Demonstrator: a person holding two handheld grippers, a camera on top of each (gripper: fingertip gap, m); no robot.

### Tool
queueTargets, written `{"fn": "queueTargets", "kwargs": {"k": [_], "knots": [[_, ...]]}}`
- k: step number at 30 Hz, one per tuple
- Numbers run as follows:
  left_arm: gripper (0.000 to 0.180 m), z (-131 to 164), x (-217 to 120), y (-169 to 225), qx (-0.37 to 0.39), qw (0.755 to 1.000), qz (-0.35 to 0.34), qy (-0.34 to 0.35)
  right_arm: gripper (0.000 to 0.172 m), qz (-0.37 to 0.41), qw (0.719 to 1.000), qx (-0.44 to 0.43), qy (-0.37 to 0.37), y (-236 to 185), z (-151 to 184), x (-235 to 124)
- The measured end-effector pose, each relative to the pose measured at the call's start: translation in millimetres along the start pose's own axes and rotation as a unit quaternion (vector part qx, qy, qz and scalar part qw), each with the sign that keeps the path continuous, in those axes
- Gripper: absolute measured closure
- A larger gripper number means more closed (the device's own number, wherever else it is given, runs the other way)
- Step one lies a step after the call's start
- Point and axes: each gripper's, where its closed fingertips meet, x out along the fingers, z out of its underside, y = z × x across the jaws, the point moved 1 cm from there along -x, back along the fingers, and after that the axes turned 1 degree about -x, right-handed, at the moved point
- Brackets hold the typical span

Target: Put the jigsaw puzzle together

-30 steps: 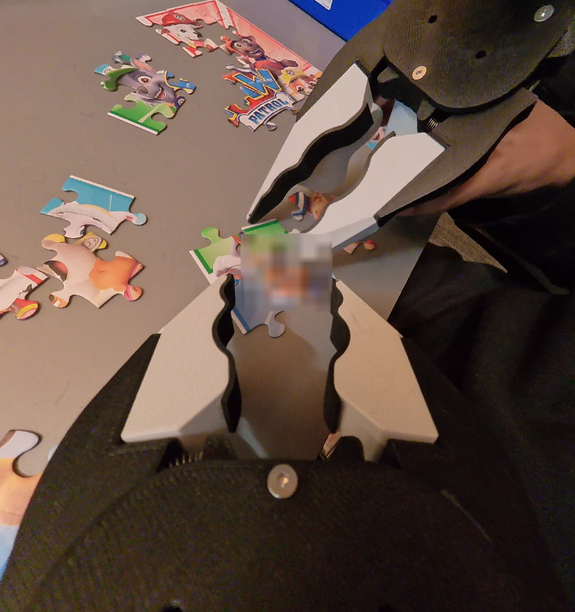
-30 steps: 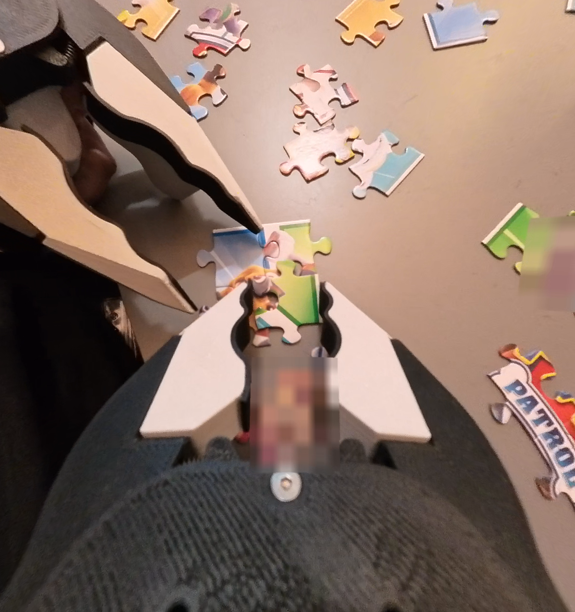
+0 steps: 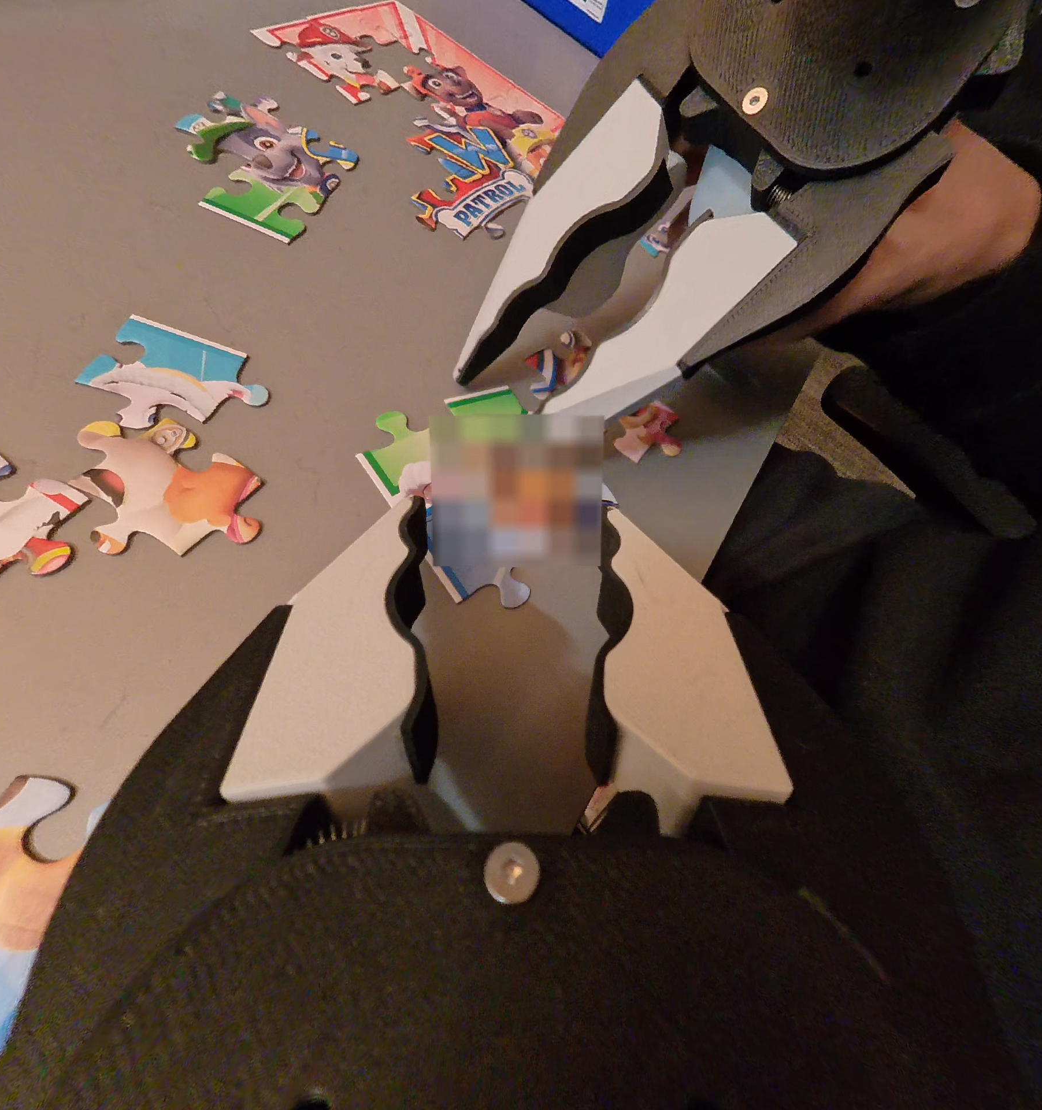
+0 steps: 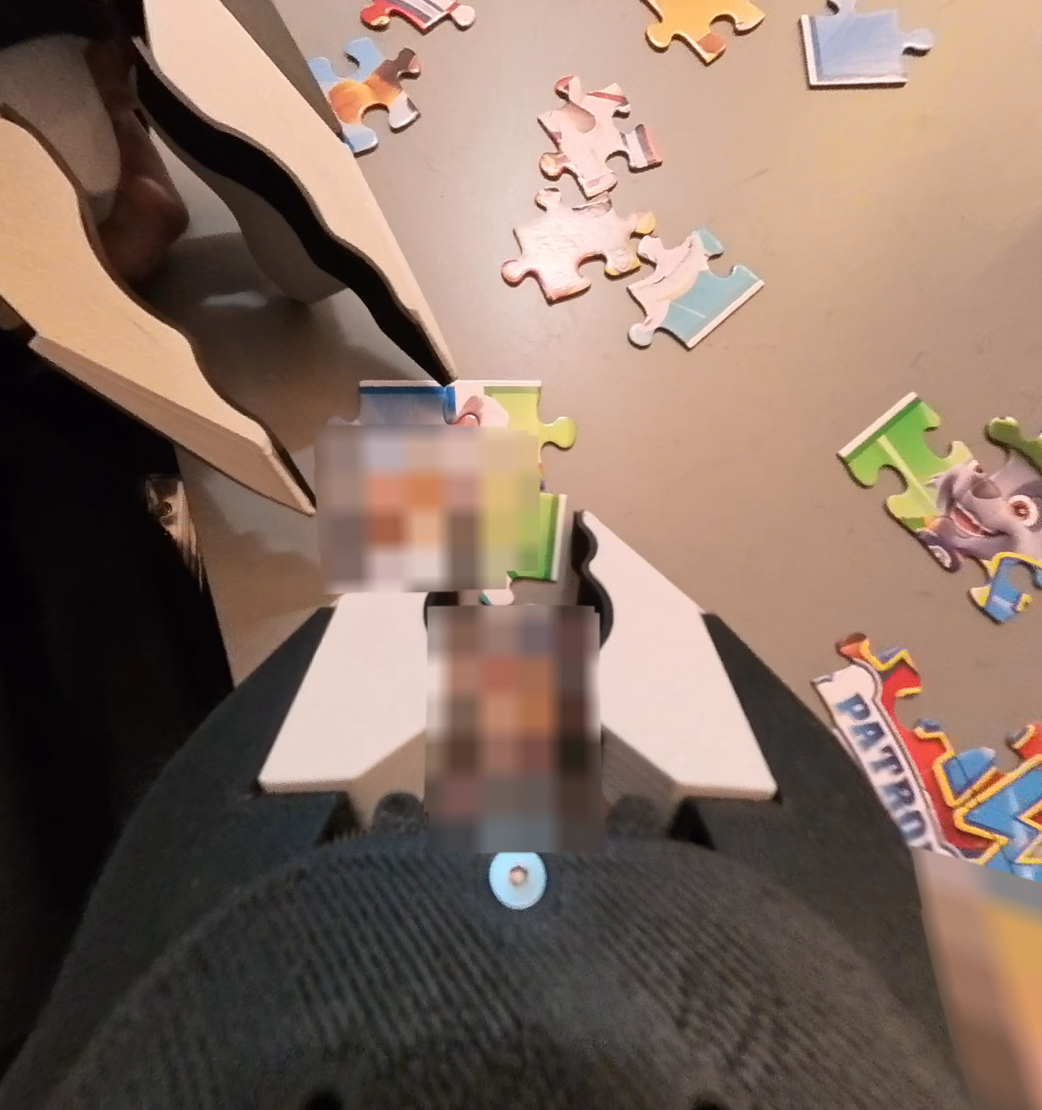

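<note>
My left jaws point(image 3: 509, 522) are spread wide and grip nothing. They hang low over a small joined cluster of puzzle pieces point(image 3: 398, 456) that lies flat near the worktop's point(image 3: 326, 300) edge on my side, green border on one end and blue on the other. In the right wrist view the tip of my far left finger point(image 4: 440, 366) rests right at the cluster's far rim. I judge that this steadies it so it cannot slide. The left tool leans down steeply from the body side, fingers pointing away over the worktop.

My right jaws point(image 4: 500, 576) are narrowed around a single puzzle piece point(image 3: 557, 360). It fills the gap from pad to pad and looks raised off the surface, so I take it as pinched by its edges. Part of it is blurred over, so I cannot make out its print. The piece is carried flat, just beside the cluster's green end. The right tool comes in from the opposite side, tilted nose-down, with my hand point(image 3: 950, 240) wrapped behind it.

A small pink piece point(image 3: 650, 435) lies by the near edge under the right tool. Loose pieces sit well apart toward the middle, among them a blue and white one point(image 3: 170, 372) touching an orange and white one point(image 3: 170, 486). A red-bordered assembled section point(image 3: 434, 78) lies at the far edge.
</note>
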Motion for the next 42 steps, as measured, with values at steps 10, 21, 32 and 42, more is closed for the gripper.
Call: {"fn": "queueTargets", "kwargs": {"k": [10, 21, 32, 42], "knots": [[0.127, -0.5, -0.4, -0.3, -0.005, 1.000, 0.003, 0.002, 0.136, -0.009, 0.999, 0.025, 0.020, 5.1, 0.5, -7.7], [0.128, -0.6, -0.3, -0.6, -0.007, 1.000, 0.003, 0.002, 0.140, -0.035, 0.999, -0.001, -0.001, 10.3, 8.0, -5.3], [0.128, -0.9, -0.6, -0.9, -0.010, 1.000, 0.004, 0.003, 0.144, -0.048, 0.999, -0.023, -0.012, 2.8, 6.2, -3.4], [0.128, -0.9, -0.5, -1.0, -0.010, 1.000, 0.004, 0.003, 0.143, -0.036, 0.999, -0.025, -0.018, 3.0, 5.2, -3.0]]}}
